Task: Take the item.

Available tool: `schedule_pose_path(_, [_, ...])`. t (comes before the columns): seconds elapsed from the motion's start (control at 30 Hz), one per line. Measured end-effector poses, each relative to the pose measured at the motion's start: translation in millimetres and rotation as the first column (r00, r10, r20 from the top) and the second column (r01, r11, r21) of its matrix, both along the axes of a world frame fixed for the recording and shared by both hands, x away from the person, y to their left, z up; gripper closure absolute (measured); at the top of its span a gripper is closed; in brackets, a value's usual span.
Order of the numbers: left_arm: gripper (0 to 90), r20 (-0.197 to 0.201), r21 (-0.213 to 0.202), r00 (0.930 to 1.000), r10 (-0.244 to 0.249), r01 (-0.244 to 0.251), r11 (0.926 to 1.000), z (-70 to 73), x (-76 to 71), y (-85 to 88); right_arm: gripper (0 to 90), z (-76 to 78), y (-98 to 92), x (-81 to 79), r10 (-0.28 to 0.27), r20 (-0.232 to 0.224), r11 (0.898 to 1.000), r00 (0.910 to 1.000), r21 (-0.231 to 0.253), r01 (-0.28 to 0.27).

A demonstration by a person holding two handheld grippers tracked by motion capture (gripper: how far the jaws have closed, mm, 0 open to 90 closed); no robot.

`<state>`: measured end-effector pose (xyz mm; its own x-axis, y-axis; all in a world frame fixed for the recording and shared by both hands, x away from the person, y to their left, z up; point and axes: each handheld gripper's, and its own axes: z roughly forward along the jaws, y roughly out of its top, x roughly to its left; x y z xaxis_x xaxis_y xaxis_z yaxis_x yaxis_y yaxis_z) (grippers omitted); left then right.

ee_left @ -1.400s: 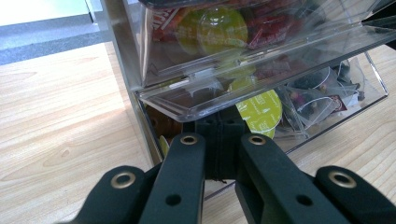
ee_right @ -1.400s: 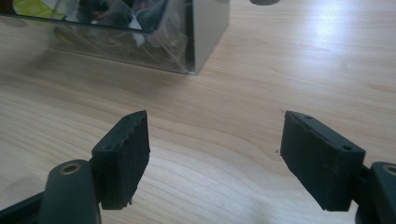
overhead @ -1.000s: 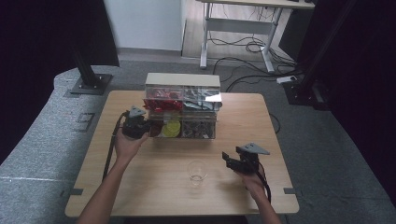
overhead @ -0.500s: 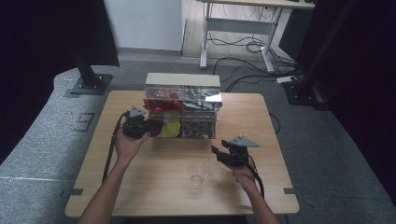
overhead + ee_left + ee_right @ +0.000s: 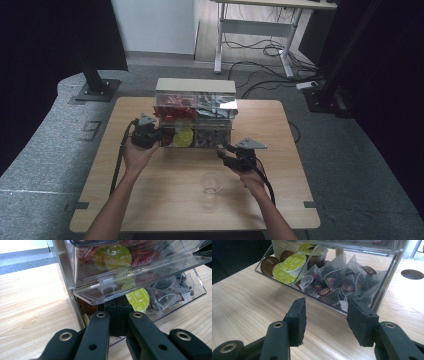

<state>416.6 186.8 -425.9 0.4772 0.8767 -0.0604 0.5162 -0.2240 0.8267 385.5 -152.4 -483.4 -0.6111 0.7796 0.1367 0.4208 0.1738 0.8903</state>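
- We judge the step in hand to be picking a tea bag from the clear organiser (image 5: 195,117), which stands at the far middle of the worktop (image 5: 150,200).
- Our left gripper (image 5: 117,320) has its jaws closed together at the organiser's lower left front, under a tilted clear flap (image 5: 130,285); we cannot tell whether anything is pinched between them.
- Our right gripper (image 5: 325,315) hangs just before the lower right compartment with jaws wide and empty.
- The pyramid tea bags (image 5: 337,280) lie heaped there, beside the green-lidded capsules (image 5: 292,263).
- To do it well, we should keep the box steady, come in over the low front wall, and close on one bag's peak so its neighbours stay put.
- The glass cup (image 5: 211,183) stands near us, well apart from the box.
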Motion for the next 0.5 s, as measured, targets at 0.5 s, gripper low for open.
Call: schedule_pose_path(0.5, [89.9, -0.002, 0.003, 1.0000, 0.003, -0.003, 1.0000, -1.7, 1.8, -0.3, 52.2, -0.3, 8.2, 11.6, 0.029, -0.017, 1.000, 0.9994, 0.012, -0.029])
